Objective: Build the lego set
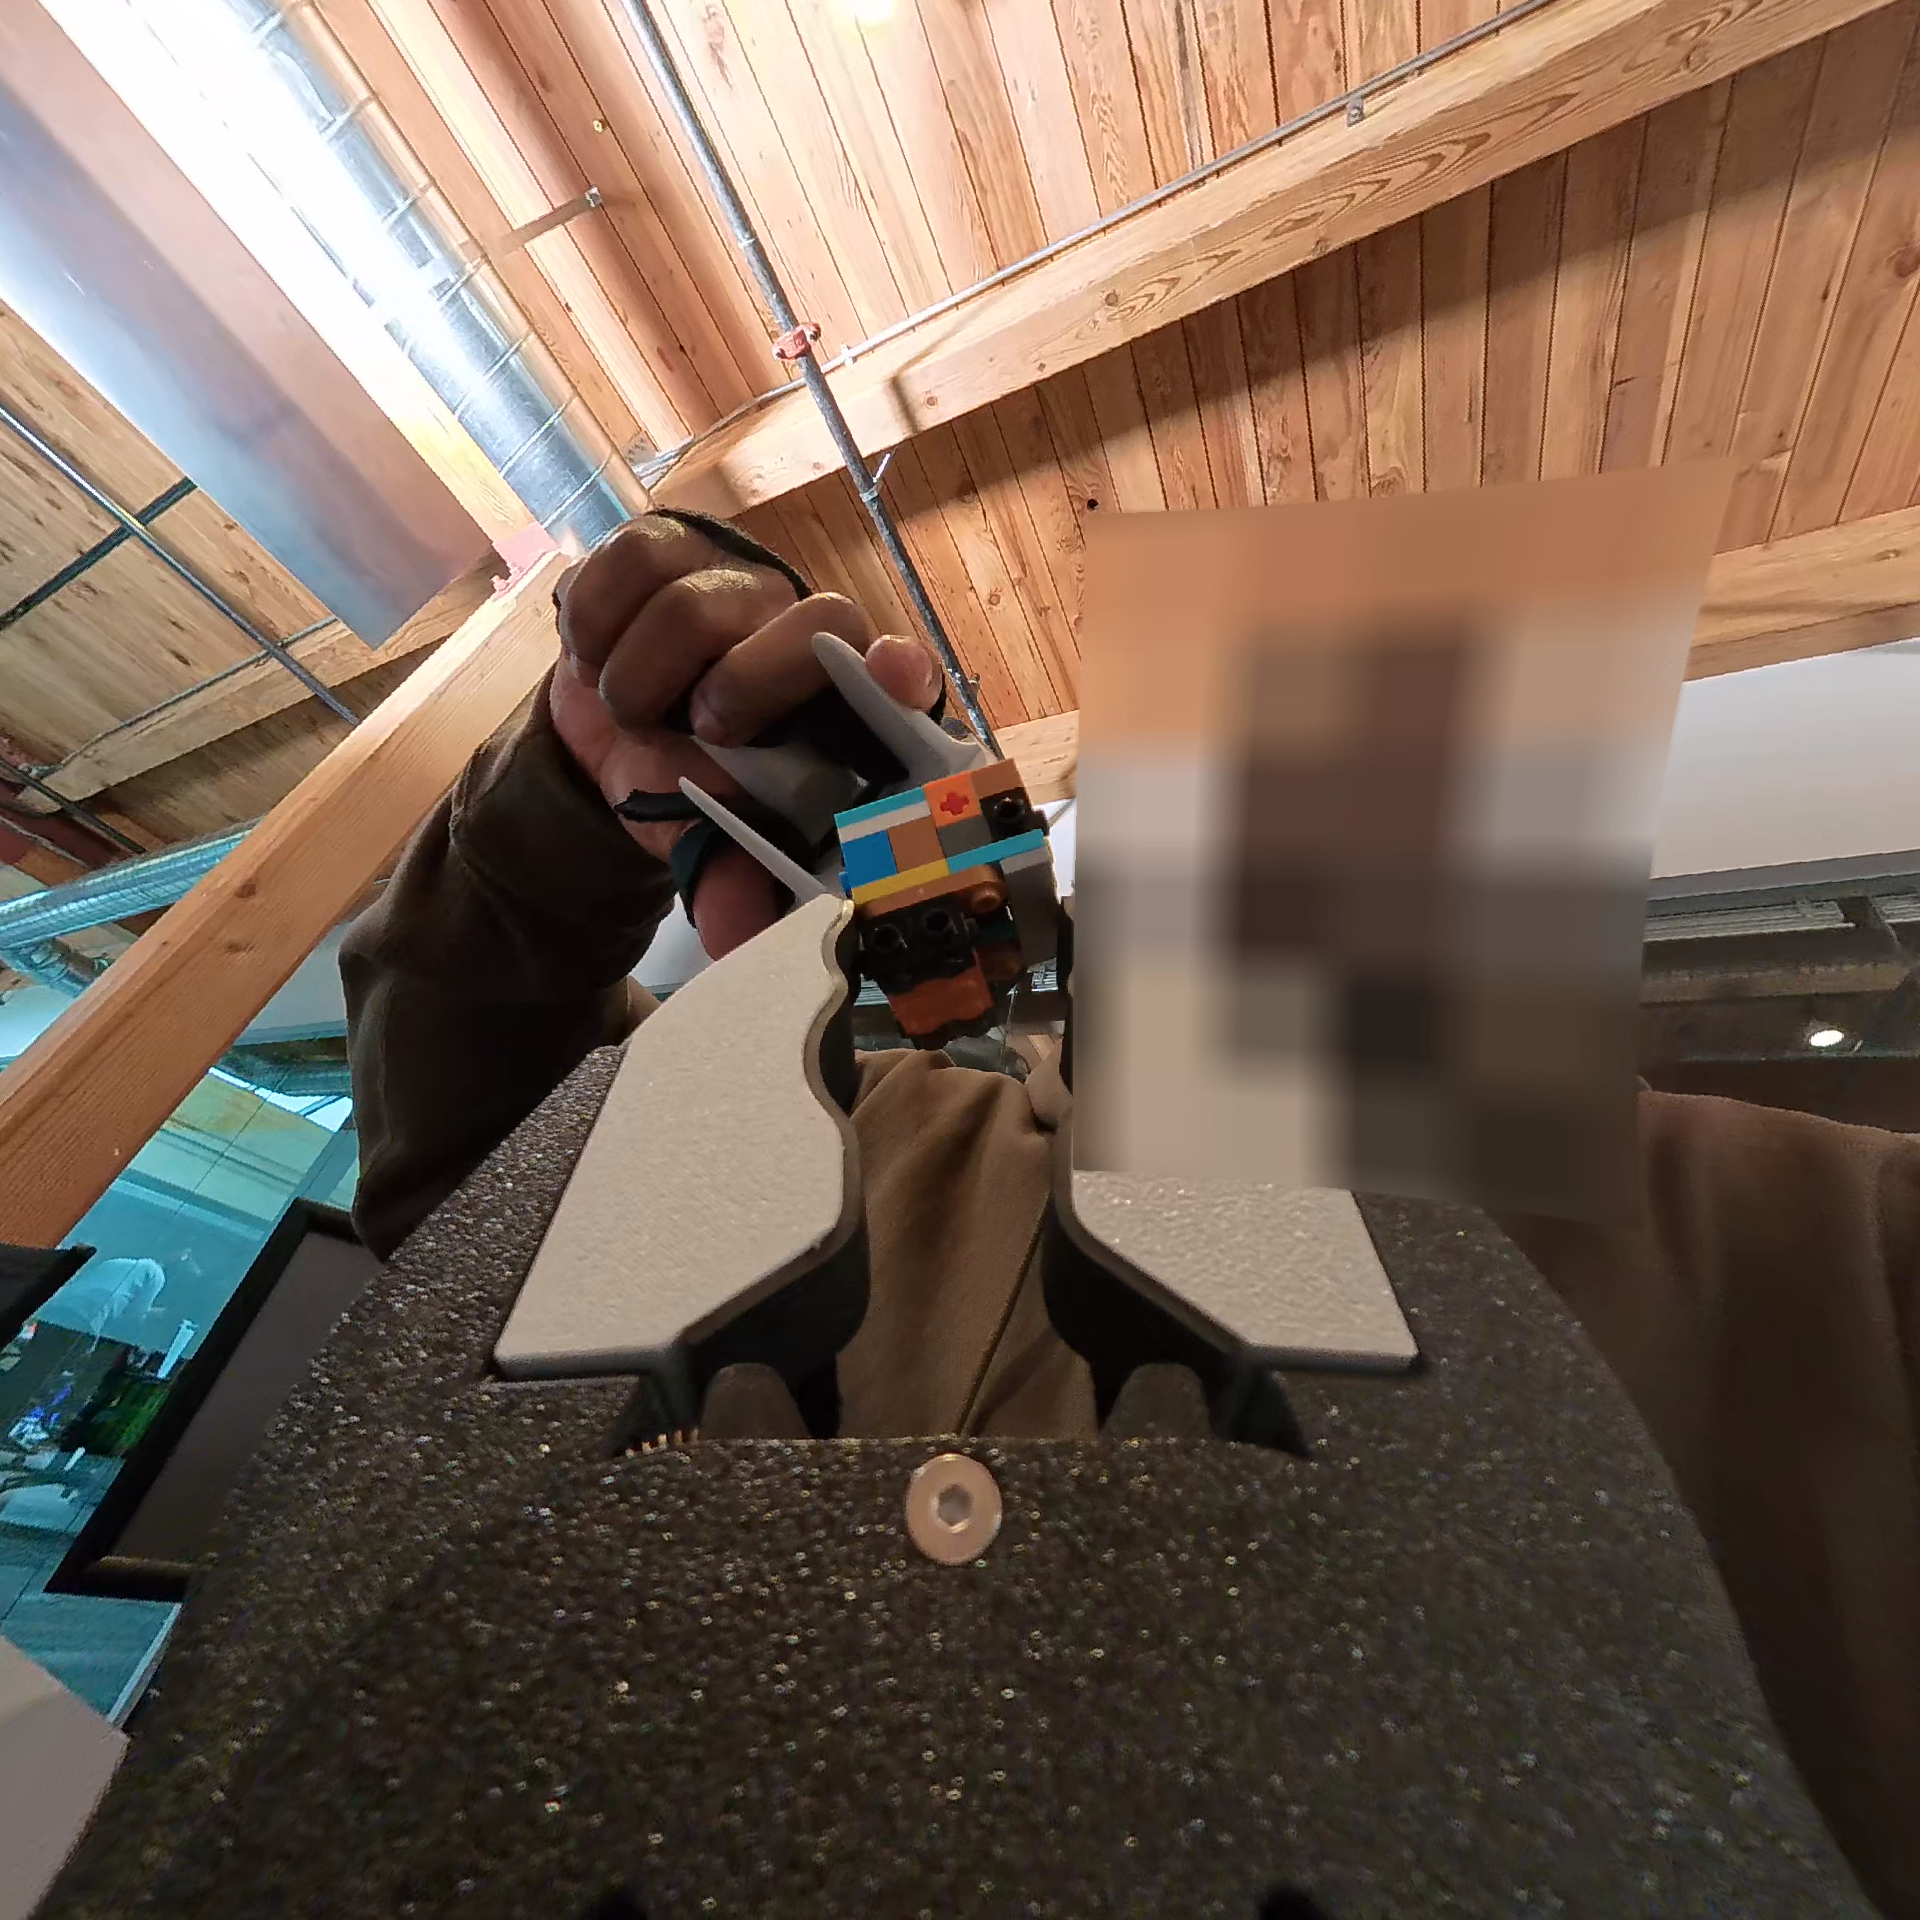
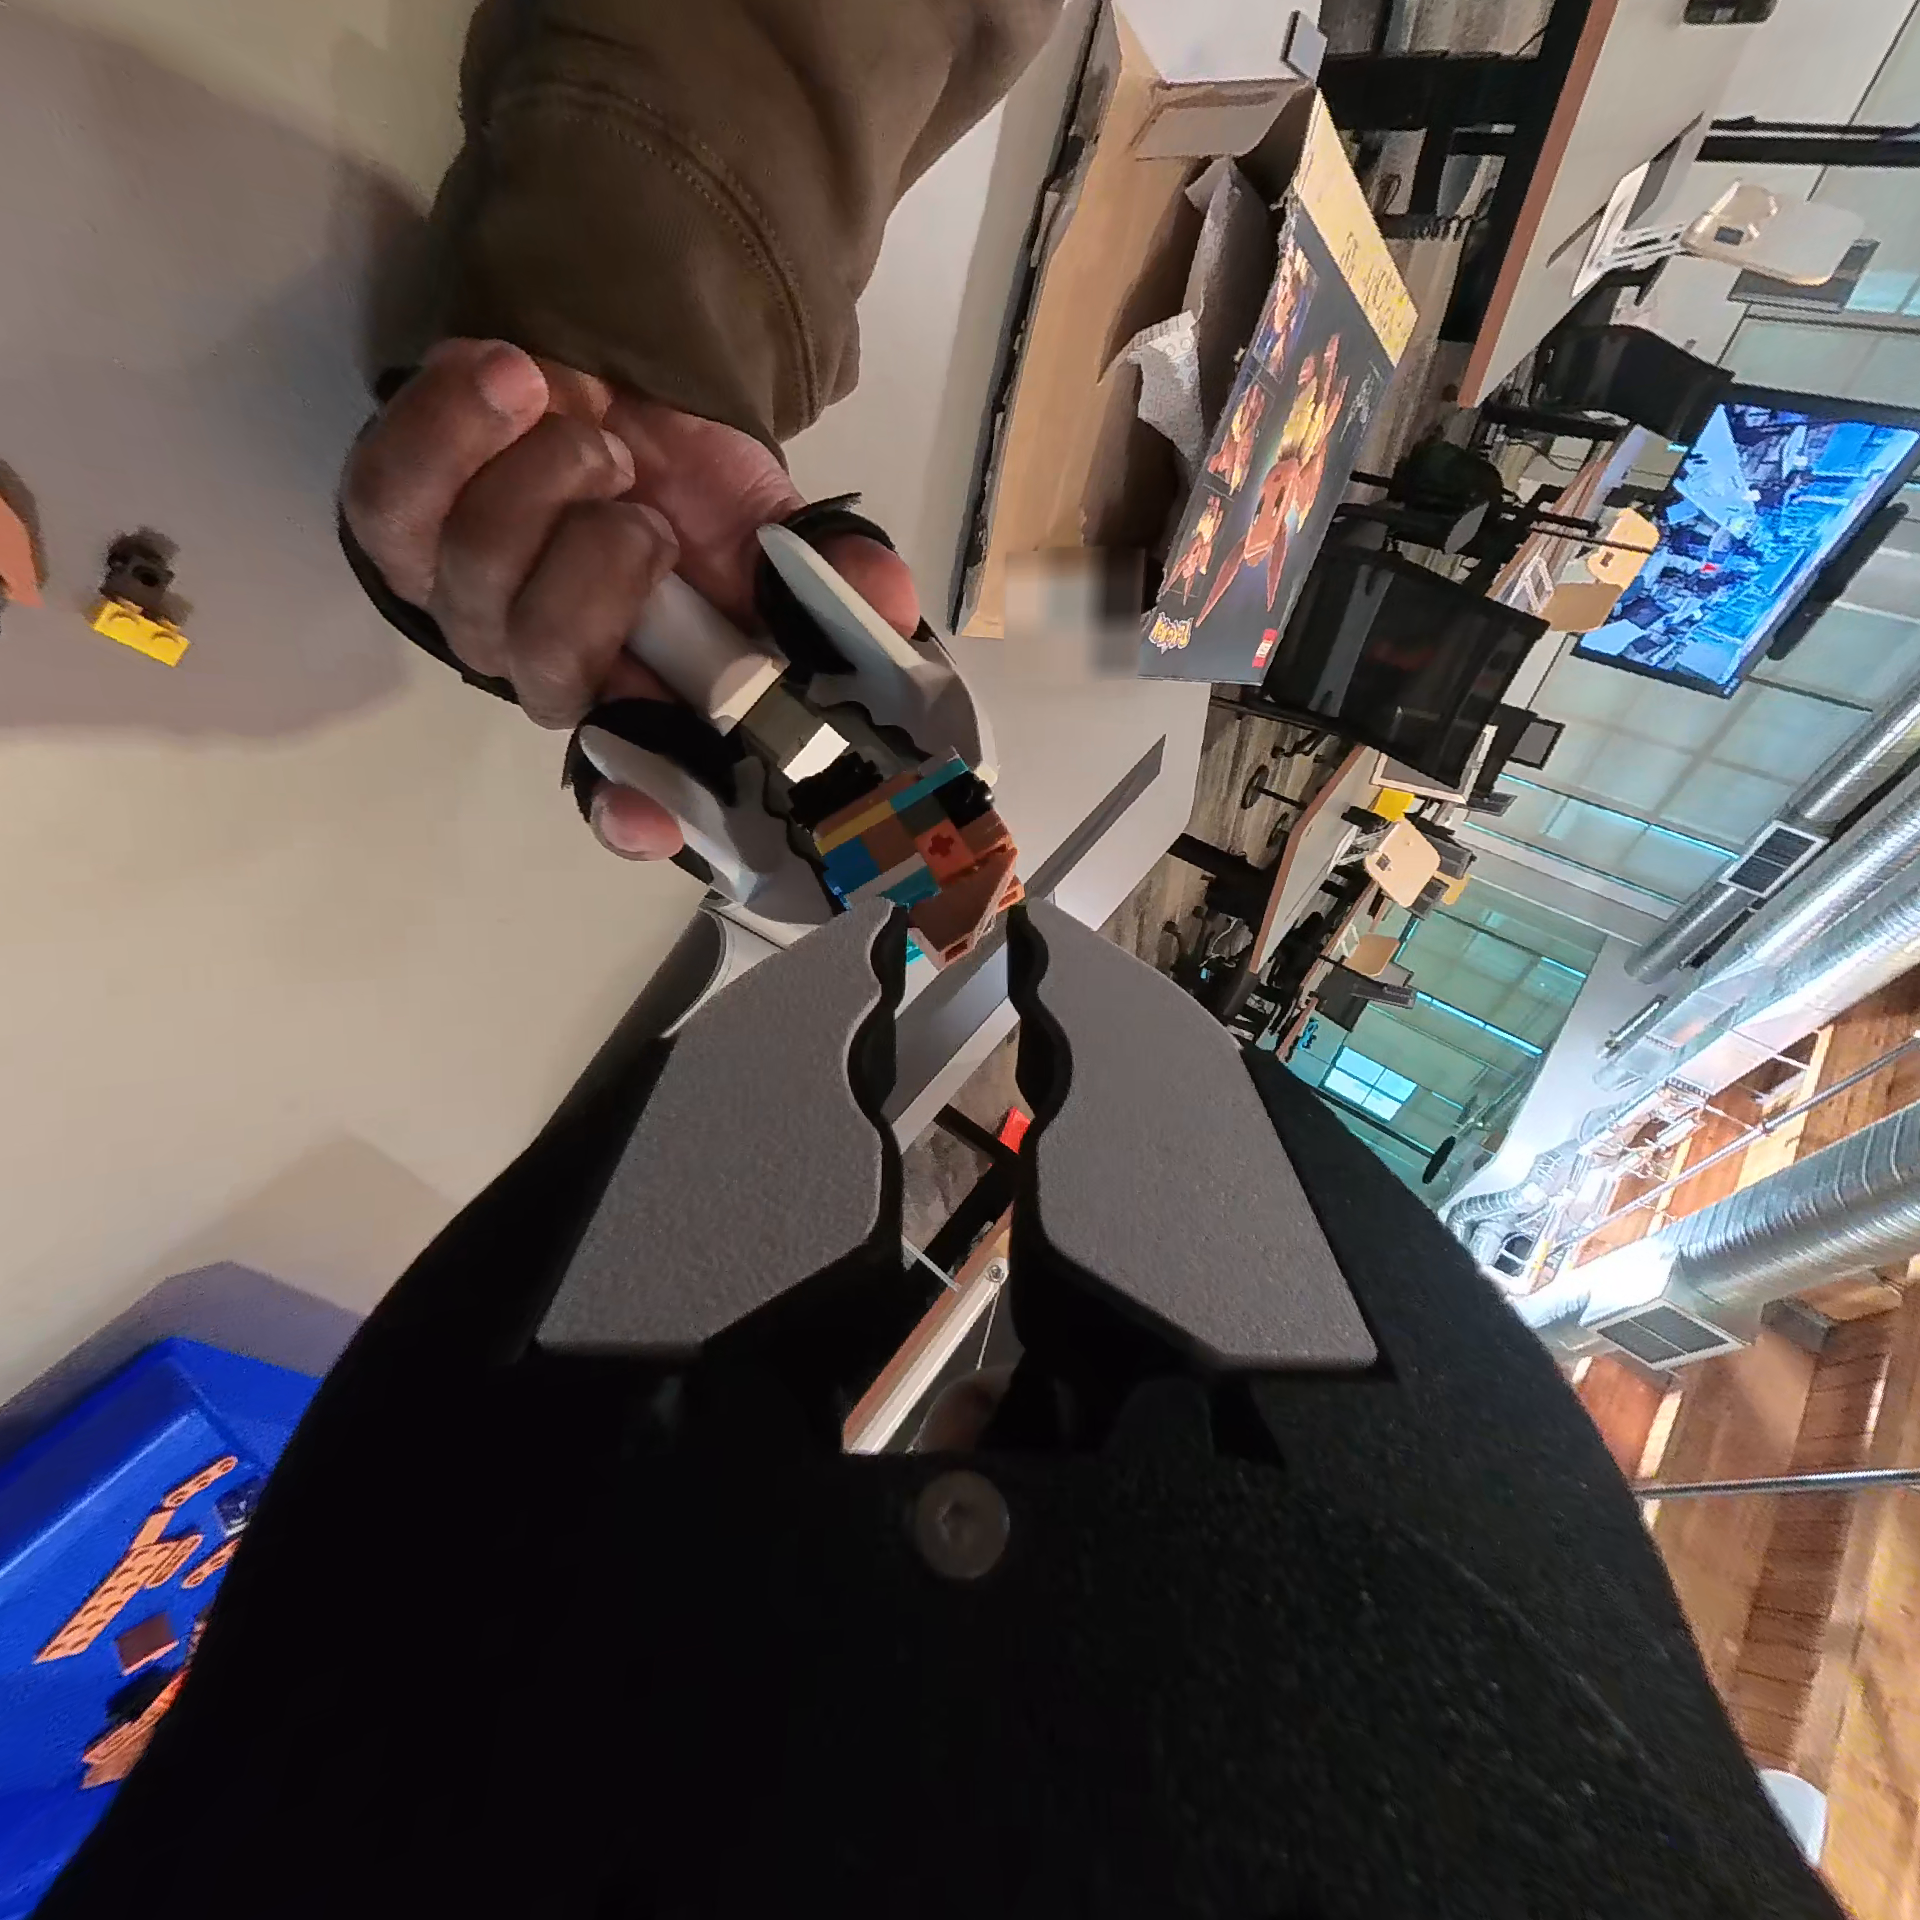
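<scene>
**A:** Black housing of the left gripper (image 1: 945, 966) is filling the bottom of its view. Its pale fingers are pointing up toward the plank ceiling (image 1: 1143, 208).

**B:** Is it gripping anything?

**A:** It is clamping the lego build (image 1: 935, 862), a small block of blue, teal, tan, orange and black bricks. The build is hanging in the air between the two tools. One of its fingertips is hiding from its own camera, but the right wrist view is showing both white jaws pressing on the block.

**B:** And the right gripper (image 2: 958, 914)?

**A:** Its tips are pinching the reddish-brown end of the build and seem to be touching it on both sides. The right hand (image 1: 665, 644) and left hand (image 2: 520, 540) are squeezing the handles.

**B:** What is lying behind?

**A:** The white table (image 2: 208, 987) is carrying a blue tray (image 2: 62, 1455) of orange pieces (image 2: 125, 1600). A yellow brick (image 2: 140, 634) with a dark piece on top is sitting well apart from the tray.
</scene>
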`<state>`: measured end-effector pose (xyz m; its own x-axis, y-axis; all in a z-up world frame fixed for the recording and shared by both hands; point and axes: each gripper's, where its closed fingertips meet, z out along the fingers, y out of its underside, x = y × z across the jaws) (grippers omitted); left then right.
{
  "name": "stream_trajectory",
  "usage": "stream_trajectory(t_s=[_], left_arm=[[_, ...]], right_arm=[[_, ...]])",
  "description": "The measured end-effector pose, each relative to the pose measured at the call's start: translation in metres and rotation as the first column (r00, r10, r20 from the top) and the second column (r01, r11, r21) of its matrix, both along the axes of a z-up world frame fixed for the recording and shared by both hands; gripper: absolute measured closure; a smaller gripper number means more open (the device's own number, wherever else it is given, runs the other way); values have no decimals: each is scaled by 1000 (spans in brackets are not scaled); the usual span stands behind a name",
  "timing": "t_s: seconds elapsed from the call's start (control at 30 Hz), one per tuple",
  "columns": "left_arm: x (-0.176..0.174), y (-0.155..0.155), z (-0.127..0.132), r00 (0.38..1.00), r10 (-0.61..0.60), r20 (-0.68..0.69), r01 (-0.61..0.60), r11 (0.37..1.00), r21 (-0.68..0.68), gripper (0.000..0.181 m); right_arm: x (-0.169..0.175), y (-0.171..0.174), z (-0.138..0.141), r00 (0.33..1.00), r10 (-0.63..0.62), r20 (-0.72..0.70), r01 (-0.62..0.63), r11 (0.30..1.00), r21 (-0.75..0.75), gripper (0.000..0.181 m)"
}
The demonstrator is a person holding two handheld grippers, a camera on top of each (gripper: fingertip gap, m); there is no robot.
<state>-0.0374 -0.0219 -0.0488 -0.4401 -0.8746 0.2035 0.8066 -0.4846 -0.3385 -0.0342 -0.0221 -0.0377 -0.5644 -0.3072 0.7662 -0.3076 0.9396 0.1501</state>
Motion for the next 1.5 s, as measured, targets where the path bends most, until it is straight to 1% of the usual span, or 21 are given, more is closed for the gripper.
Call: stream_trajectory(t_s=[0.4,0.5,0.6,0.67,0.73,0.77,0.83,0.9,0.93,1.0,1.1,1.2,1.33,1.43,1.5], left_arm=[[-4,-5,6,1000,-6,29,6,1000,18,145],[-5,-5,8,997,-7,82,7,1000,-2,145],[-9,6,-2,987,68,143,-52,992,-114,145],[-17,18,-15,973,116,198,-70,971,-227,145],[-27,29,-23,962,181,203,-112,944,-310,145],[-34,33,-25,957,225,184,-155,930,-332,145],[-40,41,-29,954,278,113,-221,907,-359,145],[-42,42,-30,953,300,52,-267,906,-327,145],[-42,46,-32,953,302,26,-276,902,-333,145],[-42,54,-34,949,315,-15,-302,892,-337,146],[-39,62,-37,941,331,-64,-332,879,-341,145],[-40,65,-40,937,340,-75,-344,869,-356,145],[-38,63,-39,932,349,-95,-360,868,-341,146],[-35,62,-38,938,332,-95,-344,879,-331,146],[-33,63,-38,944,316,-91,-328,883,-335,146]], right_arm=[[-5,-3,2,1000,17,4,-18,999,40,155],[-7,-5,1,1000,20,9,-20,999,44,155],[-11,-4,-3,1000,-3,4,3,1000,19,155],[-17,7,-14,999,-45,-16,45,999,30,155],[-27,22,-28,995,-78,-64,79,996,27,158],[-31,28,-33,993,-81,-91,81,997,-7,158],[-39,36,-37,987,-99,-123,85,990,-114,156],[-42,47,-43,985,-121,-123,94,974,-204,157],[-43,52,-43,983,-125,-137,89,966,-242,157],[-44,63,-42,977,-146,-156,85,936,-340,157],[-42,80,-42,969,-194,-155,99,873,-477,157],[-36,91,-50,961,-228,-159,110,837,-536,158],[-26,95,-62,955,-259,-147,135,816,-562,158],[-17,96,-63,948,-289,-131,161,794,-587,158],[-13,95,-62,941,-320,-109,187,761,-621,158]])
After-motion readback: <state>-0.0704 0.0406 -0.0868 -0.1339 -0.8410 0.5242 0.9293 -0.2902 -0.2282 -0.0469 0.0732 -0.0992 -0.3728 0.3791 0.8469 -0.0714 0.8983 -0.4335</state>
